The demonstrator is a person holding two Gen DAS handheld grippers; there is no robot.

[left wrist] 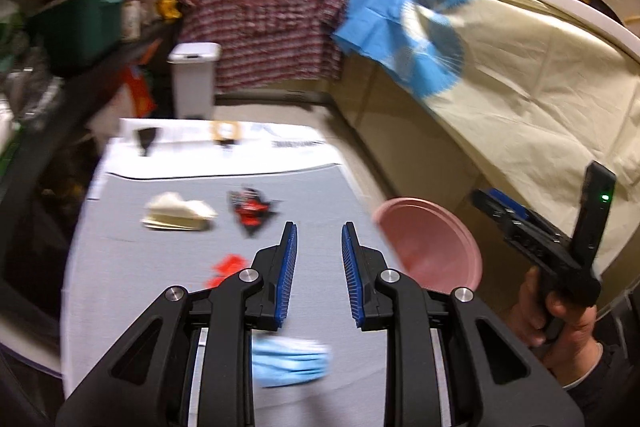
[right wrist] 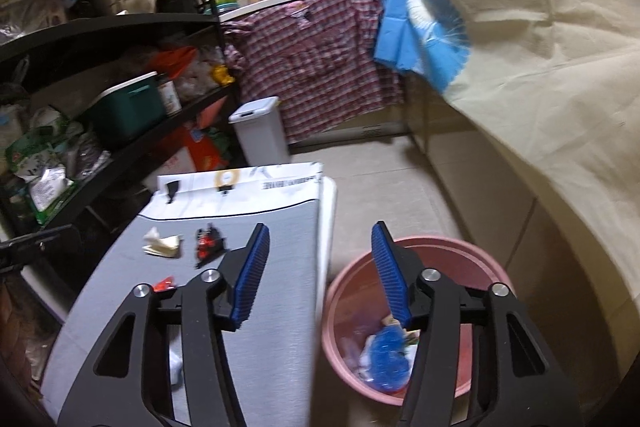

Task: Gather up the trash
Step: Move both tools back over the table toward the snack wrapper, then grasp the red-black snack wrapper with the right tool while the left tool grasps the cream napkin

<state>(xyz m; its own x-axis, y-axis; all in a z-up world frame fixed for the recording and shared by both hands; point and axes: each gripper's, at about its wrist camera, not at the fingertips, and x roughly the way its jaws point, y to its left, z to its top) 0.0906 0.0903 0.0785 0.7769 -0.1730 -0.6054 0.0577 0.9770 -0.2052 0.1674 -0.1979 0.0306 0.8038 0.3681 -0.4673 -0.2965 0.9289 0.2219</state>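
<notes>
Nearest in our left wrist view, the left gripper (left wrist: 319,241) has its jaws a narrow gap apart with nothing between them, poised over the grey bench (left wrist: 120,267). Just below them lies a crumpled blue wrapper (left wrist: 290,363), blurred; we judge it light, soft and crushable, best pinched across the bunched middle. Further out sit a cream paper wad (left wrist: 178,215), a black-and-red wrapper (left wrist: 250,209) and a small red scrap (left wrist: 226,267) beside the left finger. All look featherlight; the wad is springy, so take a raised fold. The flat red scrap may slip, so we'd nip an edge that lifts off the bench. The pink bin (left wrist: 432,243) stands just off the bench's right edge, and beyond it a hand (left wrist: 560,311) holds the right gripper (left wrist: 486,199), too blurred here to read. In our right wrist view, the right gripper (right wrist: 320,239) has jaws about half open and empty, straddling the bench (right wrist: 280,307) edge and the pink bin (right wrist: 440,247) on the floor. Inside the bin we see collected trash (right wrist: 384,351), blue and white. The cream paper wad (right wrist: 162,245), black-and-red wrapper (right wrist: 208,241) and red scrap (right wrist: 166,283) remain on the bench, well apart from the bin.
</notes>
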